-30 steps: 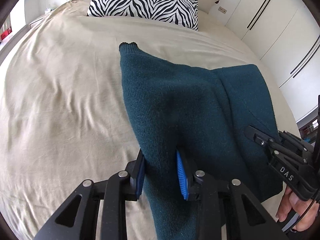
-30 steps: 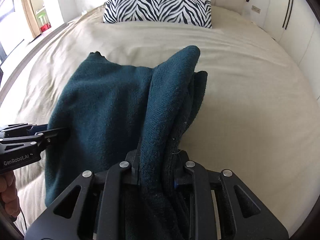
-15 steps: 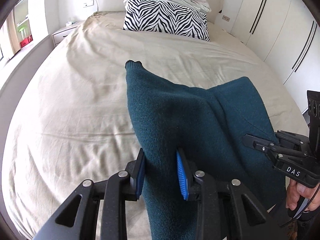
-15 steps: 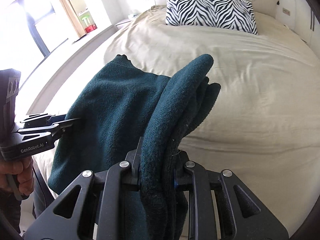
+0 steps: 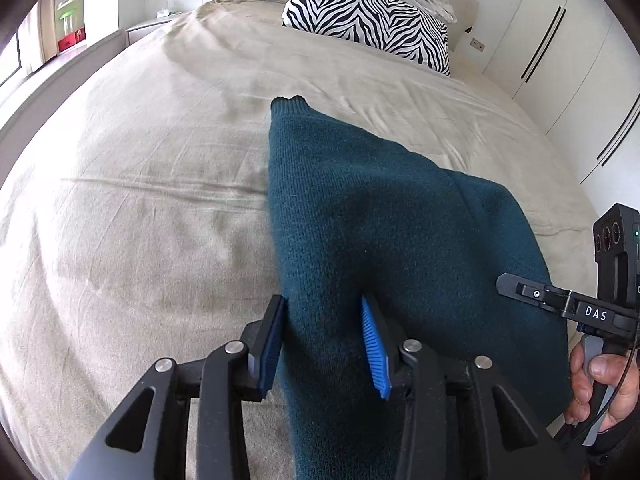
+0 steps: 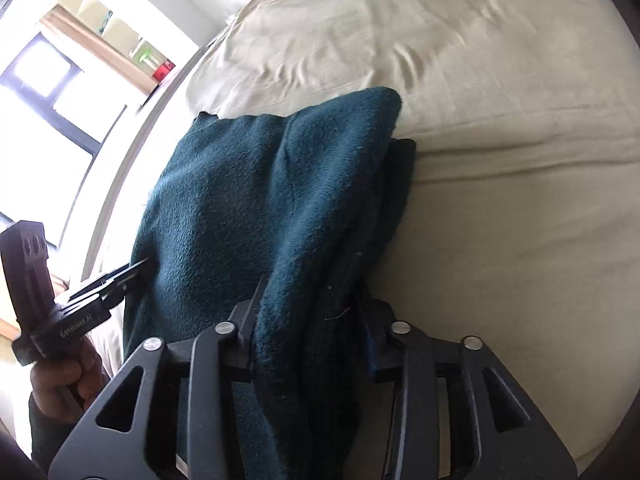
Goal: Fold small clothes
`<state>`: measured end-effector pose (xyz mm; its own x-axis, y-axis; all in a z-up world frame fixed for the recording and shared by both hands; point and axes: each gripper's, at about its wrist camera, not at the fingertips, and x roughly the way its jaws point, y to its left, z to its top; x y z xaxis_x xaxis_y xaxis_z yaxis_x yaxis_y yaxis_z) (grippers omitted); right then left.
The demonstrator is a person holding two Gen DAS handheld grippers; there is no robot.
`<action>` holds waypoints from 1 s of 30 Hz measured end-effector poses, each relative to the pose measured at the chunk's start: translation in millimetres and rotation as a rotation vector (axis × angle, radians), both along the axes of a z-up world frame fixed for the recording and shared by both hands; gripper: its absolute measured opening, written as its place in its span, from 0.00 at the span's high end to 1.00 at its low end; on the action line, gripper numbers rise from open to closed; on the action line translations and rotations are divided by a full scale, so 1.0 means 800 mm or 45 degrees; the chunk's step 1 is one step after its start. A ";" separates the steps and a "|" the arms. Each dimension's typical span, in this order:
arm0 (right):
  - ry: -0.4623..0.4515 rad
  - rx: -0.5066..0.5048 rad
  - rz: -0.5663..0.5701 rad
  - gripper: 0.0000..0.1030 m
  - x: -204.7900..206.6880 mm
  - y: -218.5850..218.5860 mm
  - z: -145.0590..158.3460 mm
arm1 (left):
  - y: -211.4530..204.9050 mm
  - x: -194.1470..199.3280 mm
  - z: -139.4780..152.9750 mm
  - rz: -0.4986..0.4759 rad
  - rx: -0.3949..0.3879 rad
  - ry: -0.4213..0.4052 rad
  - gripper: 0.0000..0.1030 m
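A dark teal knitted sweater (image 5: pixel 380 220) lies part folded on the beige bed (image 5: pixel 140 200), with its near end lifted toward both grippers. My left gripper (image 5: pixel 324 340) has its jaws opening; the sweater's left fold still runs between the blue pads (image 5: pixel 374 344), which look loose on it. My right gripper (image 6: pixel 312 332) is also opening, and the thick bunched right fold of the sweater (image 6: pixel 260 200) sits between its fingers with a dark gap on the right side. Each gripper shows in the other's view: right gripper (image 5: pixel 504 280), left gripper (image 6: pixel 136 272).
A zebra pillow (image 5: pixel 368 20) and rumpled bedding lie at the bed's head. White wardrobe doors (image 5: pixel 560 60) stand on the right, a bright window (image 6: pixel 48 80) on the left. A hand (image 5: pixel 596 392) grips each handle. The bed's near edge is close below.
Both grippers drew back toward the near edge of the bed, dragging the sweater along. Both pairs of jaws now stand wider, the right most clearly. The right wrist view has rolled.
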<state>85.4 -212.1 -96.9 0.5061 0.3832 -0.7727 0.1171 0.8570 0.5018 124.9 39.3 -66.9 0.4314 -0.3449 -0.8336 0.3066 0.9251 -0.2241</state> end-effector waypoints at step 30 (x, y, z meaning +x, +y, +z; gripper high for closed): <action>-0.043 0.024 0.006 0.85 -0.080 0.003 0.033 | 0.006 -0.016 -0.010 0.182 -0.119 0.056 0.51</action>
